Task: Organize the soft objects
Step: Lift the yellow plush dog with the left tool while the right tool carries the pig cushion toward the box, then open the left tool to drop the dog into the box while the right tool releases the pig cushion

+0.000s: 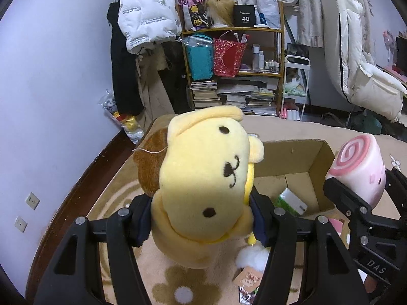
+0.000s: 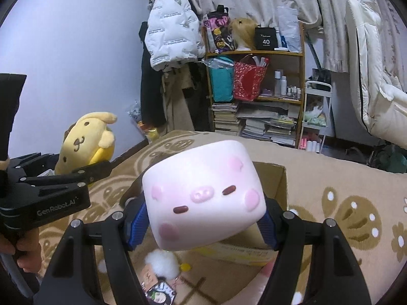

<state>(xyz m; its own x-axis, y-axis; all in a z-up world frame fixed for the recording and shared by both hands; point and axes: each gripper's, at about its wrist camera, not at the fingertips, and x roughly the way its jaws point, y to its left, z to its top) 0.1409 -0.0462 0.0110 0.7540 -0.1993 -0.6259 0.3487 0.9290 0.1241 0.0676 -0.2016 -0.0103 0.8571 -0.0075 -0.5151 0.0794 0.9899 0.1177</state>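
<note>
So both grippers are loaded up here. The left gripper (image 1: 201,225) is clamped on a yellow plush dog with a brown beret (image 1: 203,178), its dark pads squeezing the head from both sides, face turned toward the camera and tipped sideways. It's held up off the beige rug with brown flower patterns (image 1: 114,193), just left of the open brown cardboard box (image 1: 313,162).

The right gripper (image 2: 203,225) is clamped on a white and pink squishy roll with a pig face (image 2: 203,190); the blue pads press into its 2 sides. From the left wrist view you can see the pink swirl on its end, and it hangs near the right edge of the box. Inside the box there's a green and white packet (image 1: 292,202) lying on the bottom.

On the rug, near side, sit a white fluffy pompom (image 2: 161,264) and a few small printed cards (image 2: 159,288). Far back there's a wooden shelf (image 1: 232,30) stacked with books, bags and bottles.
</note>
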